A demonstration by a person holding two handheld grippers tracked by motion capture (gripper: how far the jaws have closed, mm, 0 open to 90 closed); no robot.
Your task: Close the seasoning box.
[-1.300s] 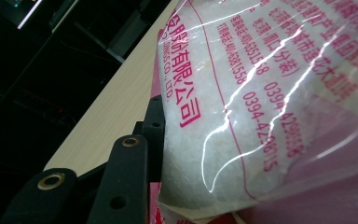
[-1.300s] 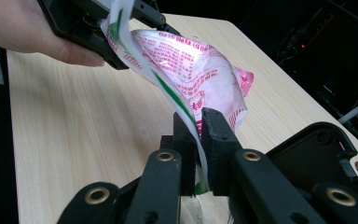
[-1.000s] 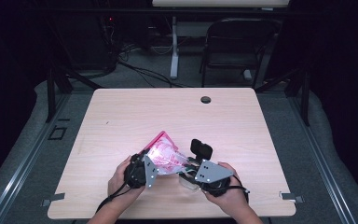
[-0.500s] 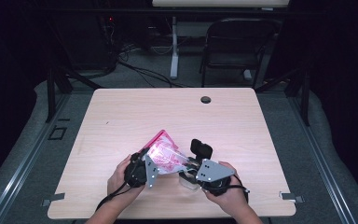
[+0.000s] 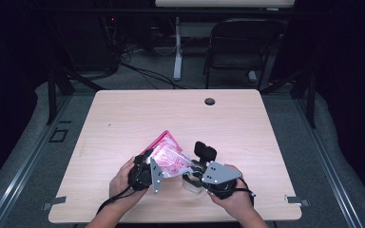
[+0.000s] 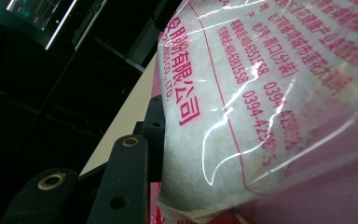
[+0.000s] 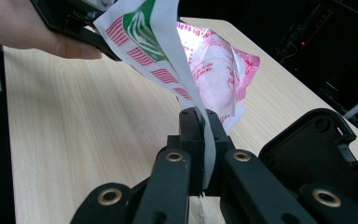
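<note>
- Holding the scene from the left of the high view, the person's left hand [image 5: 123,178] grips the black left gripper [image 5: 148,167] at the lower centre-left of the frame, low over the light wooden table [image 5: 123,118].
- In the left gripper view, one black jaw rises from the lower left and lies flat against the clear plastic bag with pink printed lettering and white filling [image 6: 261,107], which takes up the right and centre of that frame; the other jaw is hidden behind the bag, so the jaws stand partly apart with the bag's bulk gripped between them.
- At the lower centre of the high view the bag [image 5: 168,156] sits between the two grippers, its pink corner pointing toward the upper left.
- Right of it, the black right gripper [image 5: 197,171], with its grey three-cornered plate, rests in the right hand [image 5: 233,197].
- In the right gripper view its two jaws meet at the lower centre, pinched tight on a thin white flap of the bag printed with red and green stripes [image 7: 168,56]; the flap runs up to the upper left, where fingers [image 7: 37,32] of the other hand show.
- A small dark round grommet [image 5: 210,101] lies near the table's far edge, well apart from the bag.
</note>
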